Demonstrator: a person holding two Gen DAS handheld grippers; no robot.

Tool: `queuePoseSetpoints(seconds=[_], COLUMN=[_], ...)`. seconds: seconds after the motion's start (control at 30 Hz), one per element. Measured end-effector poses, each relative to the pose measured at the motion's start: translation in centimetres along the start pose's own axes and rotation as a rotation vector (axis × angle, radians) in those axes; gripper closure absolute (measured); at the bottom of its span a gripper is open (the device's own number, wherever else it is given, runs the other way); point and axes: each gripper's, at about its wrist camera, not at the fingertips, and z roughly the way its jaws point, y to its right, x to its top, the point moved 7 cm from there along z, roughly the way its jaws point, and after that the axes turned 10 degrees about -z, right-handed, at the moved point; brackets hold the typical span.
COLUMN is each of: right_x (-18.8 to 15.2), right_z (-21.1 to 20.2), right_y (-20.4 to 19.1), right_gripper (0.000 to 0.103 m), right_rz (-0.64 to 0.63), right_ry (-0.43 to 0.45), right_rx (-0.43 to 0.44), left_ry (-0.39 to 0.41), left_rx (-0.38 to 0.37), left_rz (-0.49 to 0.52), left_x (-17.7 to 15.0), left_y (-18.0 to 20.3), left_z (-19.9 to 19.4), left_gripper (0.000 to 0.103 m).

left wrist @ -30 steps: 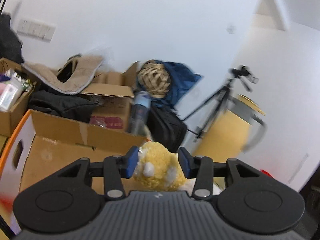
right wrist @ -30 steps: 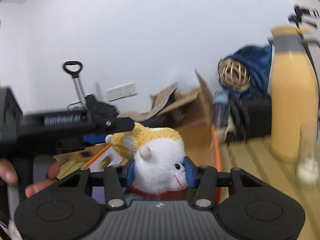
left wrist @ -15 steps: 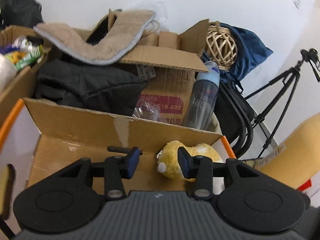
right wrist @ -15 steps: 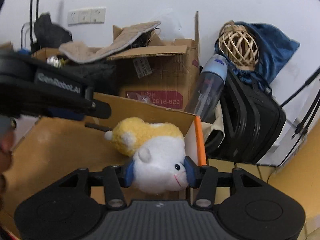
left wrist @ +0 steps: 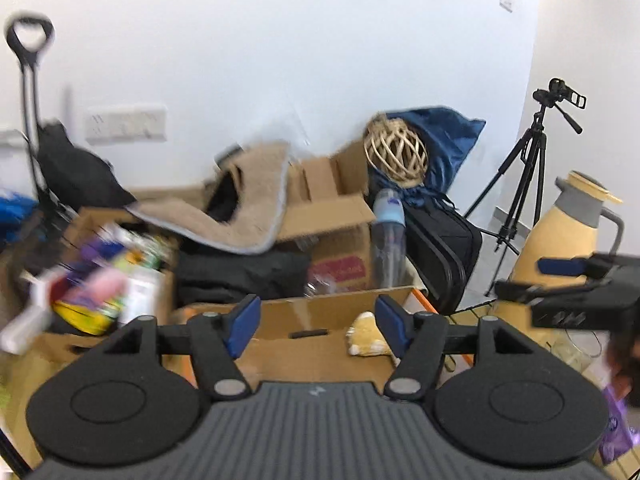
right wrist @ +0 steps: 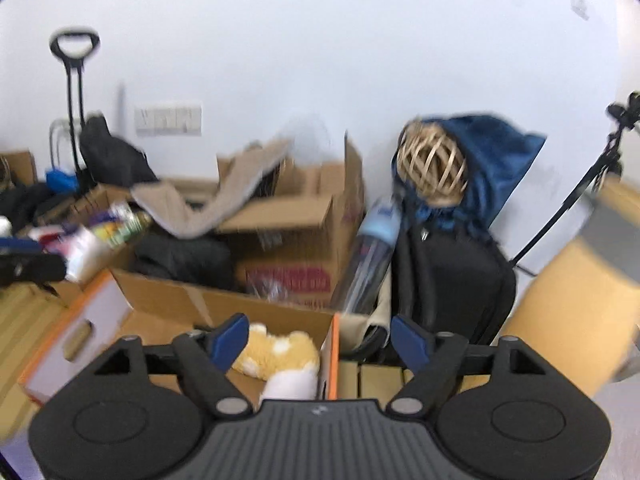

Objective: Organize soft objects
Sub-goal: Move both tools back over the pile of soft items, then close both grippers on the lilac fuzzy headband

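A yellow and white plush toy [right wrist: 280, 356] lies inside an open cardboard box with an orange rim [right wrist: 334, 344], at its right end. It also shows in the left wrist view [left wrist: 366, 340] inside the same box [left wrist: 320, 312]. My right gripper [right wrist: 318, 340] is open and empty, above and behind the box's right wall. My left gripper [left wrist: 318, 326] is open and empty, held back from the box. The right gripper also shows at the right edge of the left wrist view [left wrist: 560, 276].
Behind the box stand more cardboard boxes [right wrist: 296, 224] with a beige cloth [right wrist: 208, 208] draped over them, a black garment [right wrist: 184, 256], a water bottle [right wrist: 368, 256], a black bag [right wrist: 452, 276], a wicker ball [right wrist: 434, 168] and a tripod [left wrist: 516, 192]. A yellow thermos jug [left wrist: 560, 236] stands at the right.
Both grippers let go of the plush toy, opened wide and pulled back and up. The toy now lies in the box.
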Motion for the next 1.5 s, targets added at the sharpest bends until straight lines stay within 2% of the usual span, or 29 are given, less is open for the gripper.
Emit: queuePoseSetpoints(seconds=[0.13, 0.2, 0.27, 0.33, 0.4, 0.53, 0.6, 0.7, 0.77, 0.87, 1.0, 1.1, 1.13, 1.17, 1.2, 1.23, 1.27, 1.37, 1.43, 1.5], right_x=[0.9, 0.2, -1.8, -5.0, -8.7, -15.7, -19.2, -23.9, -26.2, -27.5, -28.0, -27.9, -27.7, -27.6, -27.5, -27.4, -27.3, -27.1, -26.7, -26.2], right_z=[-5.7, -9.0, -12.3, -16.1, -19.3, -24.4, -26.8, -29.5, -30.5, -31.1, -31.7, -31.4, -31.0, -30.6, -29.9, -29.2, -28.1, -24.4, -21.8, -19.2], right_y=[0.3, -0.5, -1.7, -3.5, -5.4, -8.6, -10.6, -12.3, -12.6, -13.0, -13.3, -13.7, -13.7, -13.8, -14.1, -14.5, -15.0, -17.4, -18.8, -20.1], right_gripper=[0.024, 0.022, 0.018, 0.016, 0.016, 0.014, 0.012, 0.009, 0.009, 0.009, 0.009, 0.012, 0.021, 0.039, 0.048, 0.064, 0.075, 0.083, 0.086, 0.089], right_rz=[0.002, 0.011, 0.011, 0.020, 0.044, 0.041, 0.005, -0.005, 0.038, 0.088, 0.100, 0.116, 0.127, 0.151, 0.169, 0.179, 0.189, 0.179, 0.178, 0.175], right_ry=[0.051, 0.094, 0.155, 0.229, 0.254, 0.270, 0.271, 0.232, 0.204, 0.161, 0.177, 0.192, 0.204, 0.216, 0.213, 0.205, 0.192, 0.134, 0.101, 0.073], right_rx=[-0.016, -0.007, -0.007, -0.001, 0.022, 0.049, 0.052, 0.060, 0.093, 0.109, 0.094, 0.119, 0.123, 0.128, 0.144, 0.162, 0.188, 0.258, 0.292, 0.323], left_ry=[0.093, 0.146, 0.178, 0.230, 0.300, 0.376, 0.361, 0.311, 0.277, 0.282, 0.275, 0.248, 0.228, 0.209, 0.187, 0.168, 0.155, 0.121, 0.100, 0.066], left_rx=[0.002, 0.002, 0.022, 0.032, 0.057, 0.099, 0.135, 0.183, 0.192, 0.210, 0.182, 0.183, 0.180, 0.174, 0.168, 0.162, 0.154, 0.152, 0.133, 0.106], left_rz=[0.002, -0.007, -0.021, -0.010, 0.015, 0.073, 0.068, 0.009, -0.046, -0.051, -0.061, -0.051, -0.059, -0.065, -0.073, -0.075, -0.074, -0.060, -0.057, -0.099], left_x=[0.8, -1.0, -4.1, -8.2, -12.5, -20.3, -23.7, -27.3, -28.5, -28.5, -28.4, -28.8, -29.0, -29.3, -29.5, -29.7, -29.8, -30.1, -30.0, -29.5], left_y=[0.2, -0.2, -1.1, -1.8, -2.2, -2.6, -3.3, -4.6, -5.4, -6.1, -5.9, -5.7, -5.7, -5.7, -5.7, -5.7, -5.7, -5.8, -5.8, -6.1], left_z=[-7.1, -10.5, -13.7, -17.0, -20.7, -26.7, -29.0, -31.0, -31.7, -31.9, -31.4, -29.8, -28.9, -28.0, -26.9, -25.9, -24.8, -21.3, -19.0, -17.1], left_gripper=[0.024, 0.017, 0.014, 0.010, 0.002, 0.000, 0.000, 0.000, 0.000, 0.000, 0.000, 0.000, 0.000, 0.000, 0.000, 0.000, 0.000, 0.002, 0.009, 0.024])
